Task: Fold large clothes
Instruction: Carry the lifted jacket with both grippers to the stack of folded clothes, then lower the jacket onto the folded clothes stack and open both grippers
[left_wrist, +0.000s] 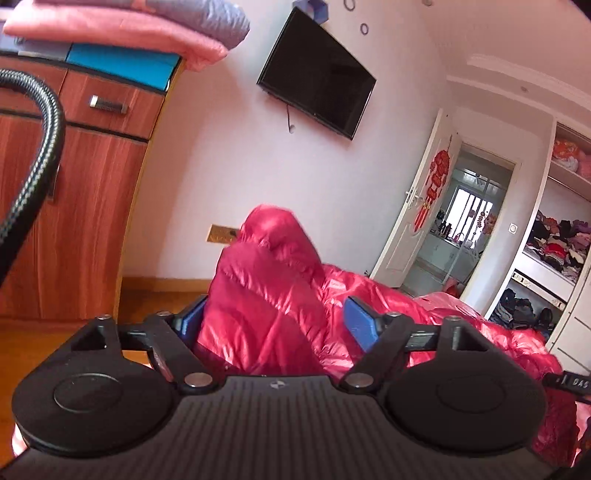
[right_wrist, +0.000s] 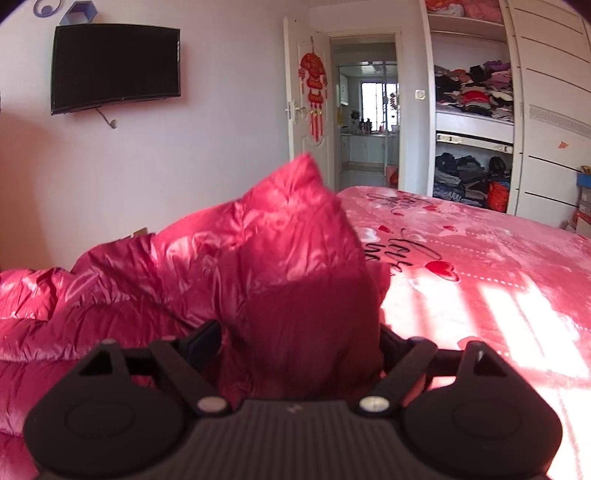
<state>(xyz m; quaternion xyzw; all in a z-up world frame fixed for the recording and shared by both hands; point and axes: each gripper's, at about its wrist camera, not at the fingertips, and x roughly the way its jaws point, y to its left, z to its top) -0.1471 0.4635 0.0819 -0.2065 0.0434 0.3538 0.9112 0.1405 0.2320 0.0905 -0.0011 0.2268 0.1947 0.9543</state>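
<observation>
Right now both my claws stand wide, with the red down jacket bunched up between their fingers. Through the left wrist camera, my left claw has its blue pads spread far apart: the right pad shows clear of the fabric on its inner face, while the left pad is half hidden behind a puffy fold of the jacket. I cannot tell whether that fold touches the left pad. The fold rises in a rounded hump above the claw, and the rest of the jacket trails off to the right.

Through the right wrist camera, my right claw is also spread wide. A tall peak of the shiny quilted jacket stands upright between its fingers and fills the gap, so the fingertips are mostly hidden. More of the jacket spills to the left in rumpled folds.

The jacket lies on a bed covered with a pink blanket printed with red hearts and black script. Sunlight falls in stripes on the blanket to the right. A dark television hangs on the wall beyond, and an open wardrobe holds stacked clothes. A wooden cabinet stands at the left in the left wrist view, with folded pink cloth on top.
</observation>
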